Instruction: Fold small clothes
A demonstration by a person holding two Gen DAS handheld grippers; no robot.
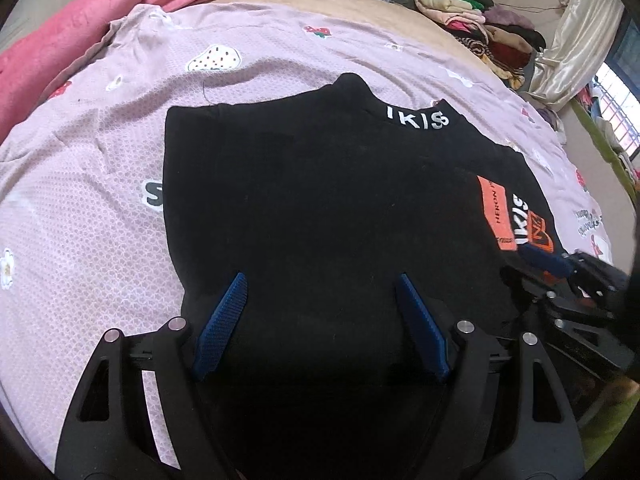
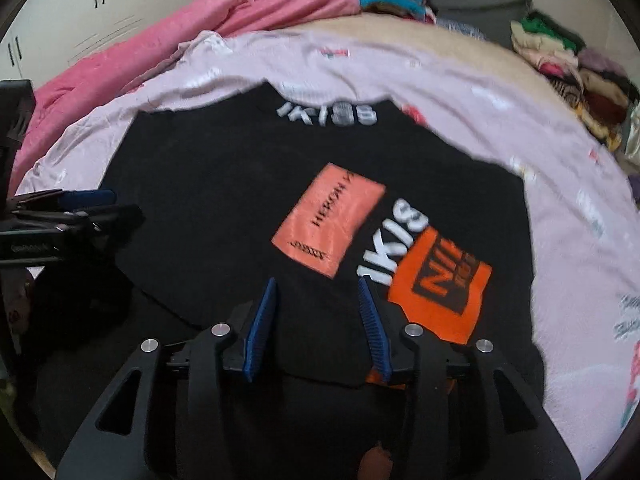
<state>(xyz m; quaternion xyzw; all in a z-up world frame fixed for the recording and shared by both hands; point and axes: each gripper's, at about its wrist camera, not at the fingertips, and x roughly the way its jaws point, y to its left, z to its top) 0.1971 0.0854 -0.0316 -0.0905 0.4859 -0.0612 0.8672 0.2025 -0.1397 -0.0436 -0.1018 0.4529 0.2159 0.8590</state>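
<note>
A small black top (image 1: 320, 200) with white lettering on its collar and orange patches lies flat on a lilac printed sheet (image 1: 100, 200). My left gripper (image 1: 322, 280) is open, its blue fingers spread above the garment's near left part, holding nothing. My right gripper (image 2: 318, 286) is open over the near right part, just below the orange patches (image 2: 332, 216). The top fills the middle of the right wrist view (image 2: 220, 184). The right gripper shows at the left wrist view's right edge (image 1: 544, 260), and the left gripper at the right wrist view's left edge (image 2: 80, 200).
A pink blanket (image 1: 80, 12) is bunched at the far left of the bed. A pile of folded clothes (image 1: 480, 28) sits at the far right, more colourful clothes (image 2: 396, 0) at the far end. White cabinets (image 2: 80, 8) stand behind. A window (image 1: 616, 96) is at right.
</note>
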